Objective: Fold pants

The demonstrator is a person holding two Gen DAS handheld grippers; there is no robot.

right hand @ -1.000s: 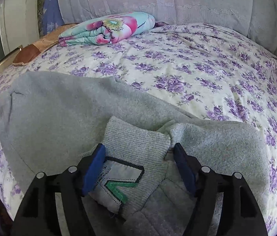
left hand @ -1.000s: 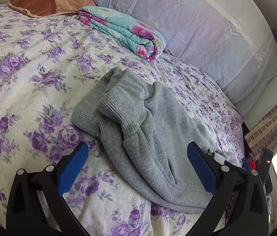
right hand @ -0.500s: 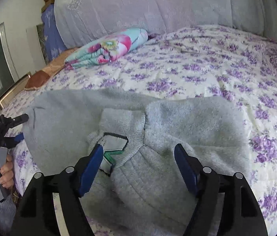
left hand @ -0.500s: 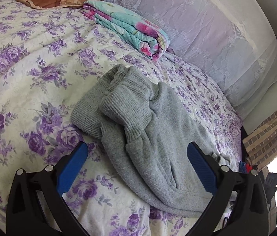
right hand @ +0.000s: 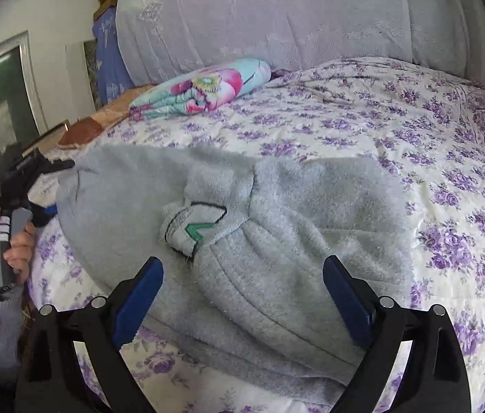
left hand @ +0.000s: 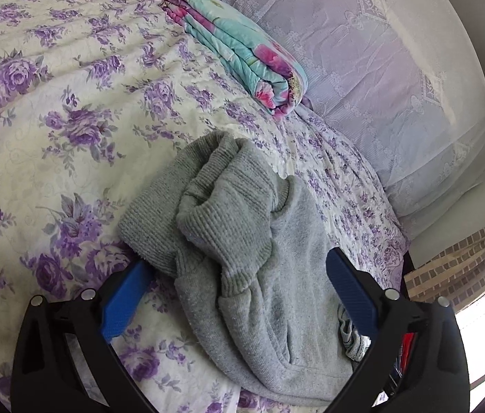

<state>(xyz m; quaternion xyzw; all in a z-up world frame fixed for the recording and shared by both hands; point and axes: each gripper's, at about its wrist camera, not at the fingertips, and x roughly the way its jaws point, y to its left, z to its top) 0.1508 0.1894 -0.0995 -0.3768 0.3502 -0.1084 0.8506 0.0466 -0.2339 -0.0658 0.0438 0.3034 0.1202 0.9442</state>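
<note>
Grey fleece pants (right hand: 277,227) lie on the bed (right hand: 397,130), near its front edge, folded over into a short wide bundle; ribbed cuffs (left hand: 218,213) bunched on top at one end in the left wrist view, waistband end w/ a sewn patch (right hand: 194,223) showing in the right wrist view. Judgement: at least one fold done, roughly mid-task; cuffs and edges are uneven, so squaring up and prob. one more fold remain.

Patch: white w/ dark outline and a green V-like mark; no readable lettering. No other legible writing; marks on the left tool's handle too small to read.

Left gripper (left hand: 239,289): fingers wide, straddling the cuff end, pads not pressing cloth; jaws closed slightly just now. Right gripper (right hand: 242,296): fingers wide over the waistband end, jaws just been opening, cloth lies between but not pinched.

Beyond: folded floral quilt (right hand: 201,86) near the lilac headboard cover (right hand: 277,17), well apart from pants.
</note>
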